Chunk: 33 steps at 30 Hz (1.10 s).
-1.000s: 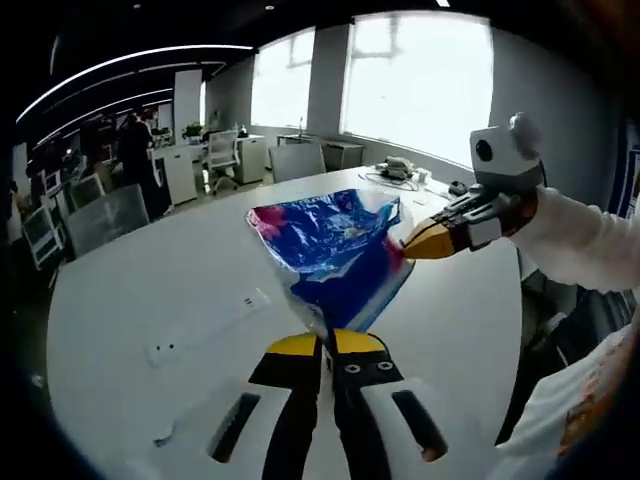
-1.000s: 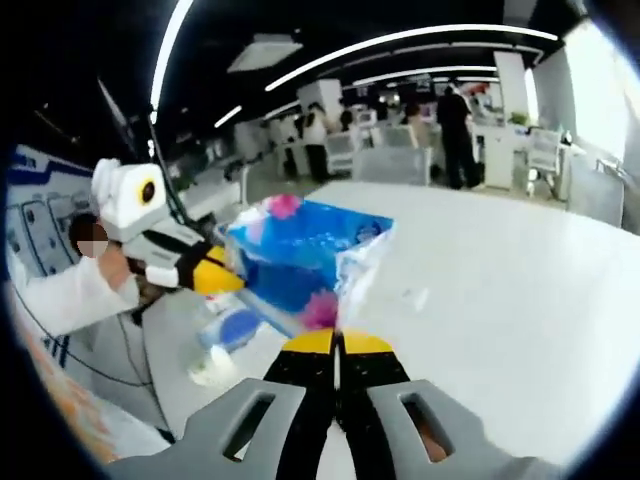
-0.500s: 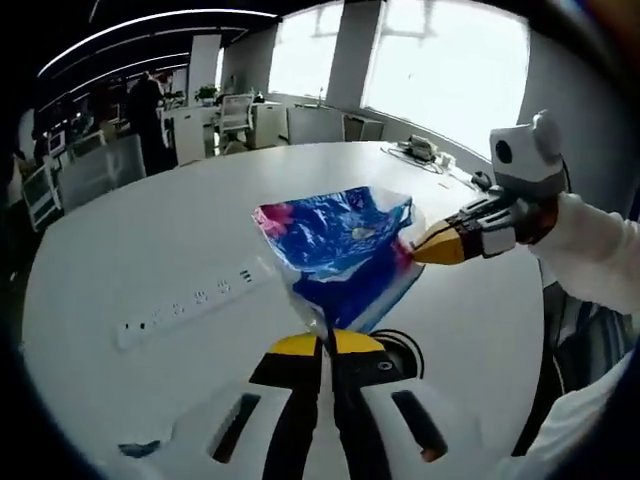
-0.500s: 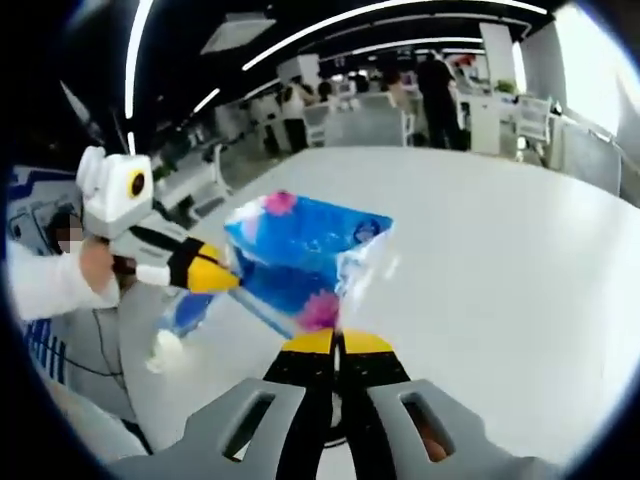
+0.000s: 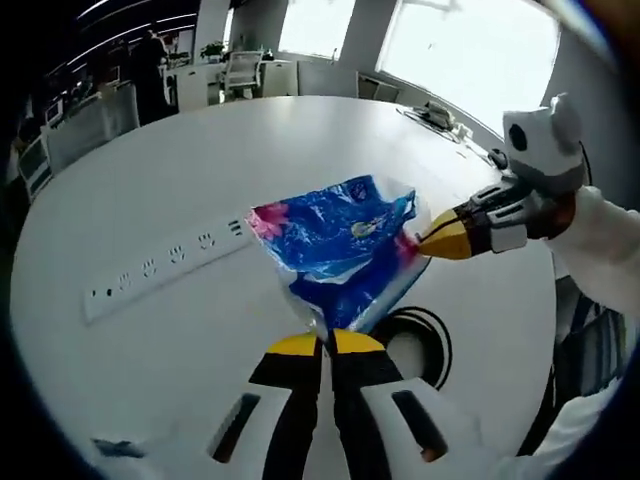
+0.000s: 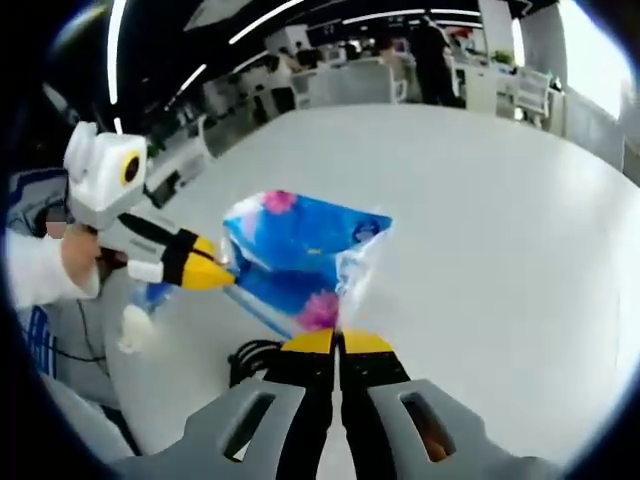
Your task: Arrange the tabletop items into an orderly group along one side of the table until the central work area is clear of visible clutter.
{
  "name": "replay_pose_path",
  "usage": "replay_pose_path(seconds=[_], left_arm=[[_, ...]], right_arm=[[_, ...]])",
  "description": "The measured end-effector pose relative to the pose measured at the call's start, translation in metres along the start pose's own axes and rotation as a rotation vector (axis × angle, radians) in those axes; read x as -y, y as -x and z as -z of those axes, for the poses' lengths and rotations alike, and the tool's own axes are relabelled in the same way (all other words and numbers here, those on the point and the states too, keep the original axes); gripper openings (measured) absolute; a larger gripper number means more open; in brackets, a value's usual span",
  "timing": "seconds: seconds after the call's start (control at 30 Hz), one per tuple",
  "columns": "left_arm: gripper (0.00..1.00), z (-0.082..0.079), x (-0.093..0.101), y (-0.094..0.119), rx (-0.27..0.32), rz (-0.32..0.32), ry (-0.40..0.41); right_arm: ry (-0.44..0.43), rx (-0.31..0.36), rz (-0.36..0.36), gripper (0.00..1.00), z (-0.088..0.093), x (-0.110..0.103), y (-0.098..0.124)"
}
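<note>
Left arm pose: in the right gripper view a hand (image 6: 75, 262) in a white sleeve (image 6: 35, 275) reaches in from the left edge, carrying its tool level, tip pointing right toward the bag.
Left gripper (image 5: 322, 343): jaws pressed together on the bottom edge of the blue bag (image 5: 335, 250); no gap between the yellow tips.
Right arm pose: in the left gripper view a white sleeve (image 5: 610, 250) comes in from the right edge, tool held level, yellow tip aimed left.
Right gripper (image 6: 338, 343): jaws closed flat on the clear plastic edge of the bag (image 6: 300, 255); in the left gripper view its tip (image 5: 432, 240) meets the bag's right corner.
Blue bag: held off the white table (image 5: 150, 180) between both tools, stretched between the two grips; blue plastic with pink flower prints, partly clear.
Power strip (image 5: 165, 270): white, lying flat on the table, left of the bag in the left gripper view, apart from it.
Cable ring (image 5: 418, 345): black ring on the tabletop below the bag, right of the left gripper's jaws; dark cables (image 6: 255, 355) also lie by the table edge.
Bottle (image 6: 140, 310): blurred blue and white item lies near the table edge beneath the left tool; type uncertain.
Background: office desks and chairs (image 5: 245, 70) beyond the table, bright windows (image 5: 470, 55) behind.
</note>
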<state>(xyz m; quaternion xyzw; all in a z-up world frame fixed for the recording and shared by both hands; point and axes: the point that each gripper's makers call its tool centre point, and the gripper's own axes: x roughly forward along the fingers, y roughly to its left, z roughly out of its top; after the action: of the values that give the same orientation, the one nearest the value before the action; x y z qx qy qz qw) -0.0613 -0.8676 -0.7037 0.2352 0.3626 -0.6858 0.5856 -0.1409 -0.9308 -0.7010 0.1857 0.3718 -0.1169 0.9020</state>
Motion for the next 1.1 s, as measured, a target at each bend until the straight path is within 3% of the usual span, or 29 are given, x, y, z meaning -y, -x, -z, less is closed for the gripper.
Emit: replay_pose_path(seconds=[0.53, 1.1], left_arm=[[0.00, 0.026, -0.007, -0.031, -0.113, -0.008, 0.023], [0.00, 0.040, -0.015, -0.047, -0.162, -0.013, 0.073]], right_arm=[[-0.039, -0.077, 0.012, 0.00, 0.032, 0.013, -0.030], [-0.082, -0.117, 0.014, 0.00, 0.048, 0.018, -0.046]])
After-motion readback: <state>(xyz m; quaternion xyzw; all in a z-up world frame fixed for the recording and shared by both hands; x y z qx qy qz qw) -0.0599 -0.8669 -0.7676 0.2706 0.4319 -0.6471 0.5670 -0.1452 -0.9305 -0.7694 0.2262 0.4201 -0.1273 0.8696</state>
